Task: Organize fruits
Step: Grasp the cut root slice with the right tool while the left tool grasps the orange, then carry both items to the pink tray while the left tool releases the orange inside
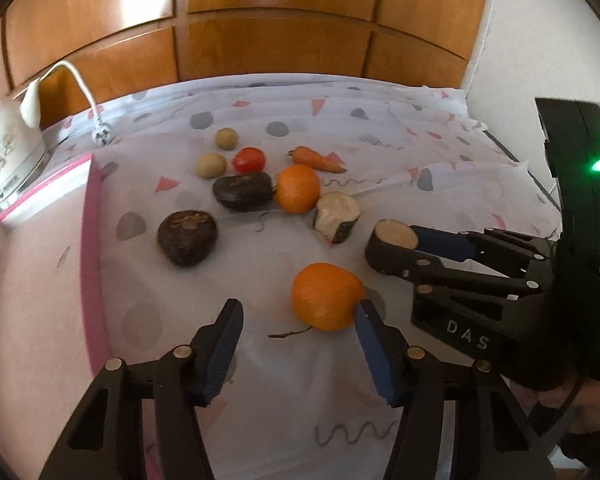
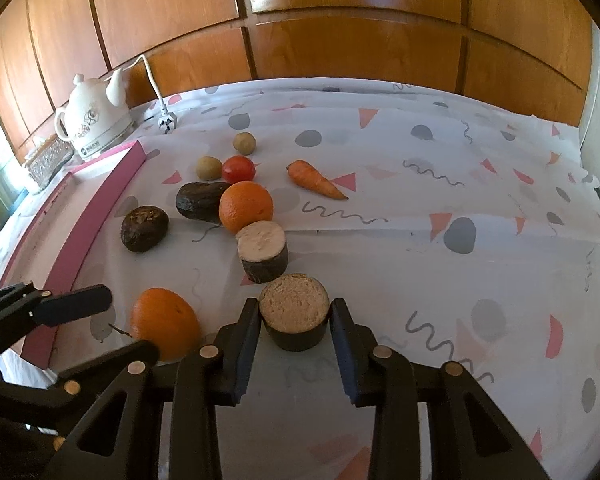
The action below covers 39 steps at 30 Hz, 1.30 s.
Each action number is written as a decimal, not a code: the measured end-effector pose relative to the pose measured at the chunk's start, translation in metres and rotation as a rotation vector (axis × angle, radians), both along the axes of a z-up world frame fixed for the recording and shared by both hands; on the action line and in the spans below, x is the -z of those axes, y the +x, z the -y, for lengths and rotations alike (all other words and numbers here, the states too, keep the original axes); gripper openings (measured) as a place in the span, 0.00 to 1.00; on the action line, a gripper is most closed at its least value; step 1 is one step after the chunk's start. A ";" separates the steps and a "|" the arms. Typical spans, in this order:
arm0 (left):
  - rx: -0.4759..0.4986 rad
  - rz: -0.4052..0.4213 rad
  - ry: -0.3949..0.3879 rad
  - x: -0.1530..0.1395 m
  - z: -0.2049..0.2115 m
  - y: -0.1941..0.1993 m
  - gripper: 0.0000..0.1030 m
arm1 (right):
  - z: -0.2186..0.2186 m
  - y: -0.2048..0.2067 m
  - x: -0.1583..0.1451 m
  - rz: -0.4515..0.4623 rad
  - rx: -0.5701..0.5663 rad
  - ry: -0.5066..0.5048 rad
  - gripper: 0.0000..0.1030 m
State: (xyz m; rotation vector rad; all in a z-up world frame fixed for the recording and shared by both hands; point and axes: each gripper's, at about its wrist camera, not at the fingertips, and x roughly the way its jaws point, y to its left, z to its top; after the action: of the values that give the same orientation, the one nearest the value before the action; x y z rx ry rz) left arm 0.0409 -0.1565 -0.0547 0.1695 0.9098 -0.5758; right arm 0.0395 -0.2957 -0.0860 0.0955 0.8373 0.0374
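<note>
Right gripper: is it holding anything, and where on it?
The right gripper clamps the cut dark-skinned piece by its opposite sides, cut face up. The left gripper is open, holding nothing.

Left tool (image 1: 298, 314) spread wide; right tool (image 2: 294, 312) clamped shut.

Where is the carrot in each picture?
Left wrist view: the carrot lies far back, a little right of the middle, just behind the farther orange.
Right wrist view: the carrot lies in the upper middle, right of the tomato, tip pointing right.
Shared landmark: the white kettle stands at the far left of the table in both views.
</note>
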 end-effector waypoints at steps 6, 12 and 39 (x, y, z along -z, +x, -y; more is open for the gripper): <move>0.004 0.008 -0.028 0.001 0.003 0.004 0.55 | 0.003 0.001 0.000 0.000 0.005 0.014 0.35; 0.042 -0.082 -0.124 0.008 0.002 0.012 0.40 | 0.006 0.001 -0.001 -0.008 0.008 0.029 0.35; -0.124 -0.015 -0.073 0.001 -0.033 -0.004 0.33 | -0.006 -0.001 0.008 -0.034 0.026 -0.049 0.35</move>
State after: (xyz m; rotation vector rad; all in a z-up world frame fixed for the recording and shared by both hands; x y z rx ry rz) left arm 0.0373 -0.1231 -0.0561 0.0428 0.9058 -0.4948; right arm 0.0384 -0.2897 -0.0939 0.0609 0.8705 -0.0094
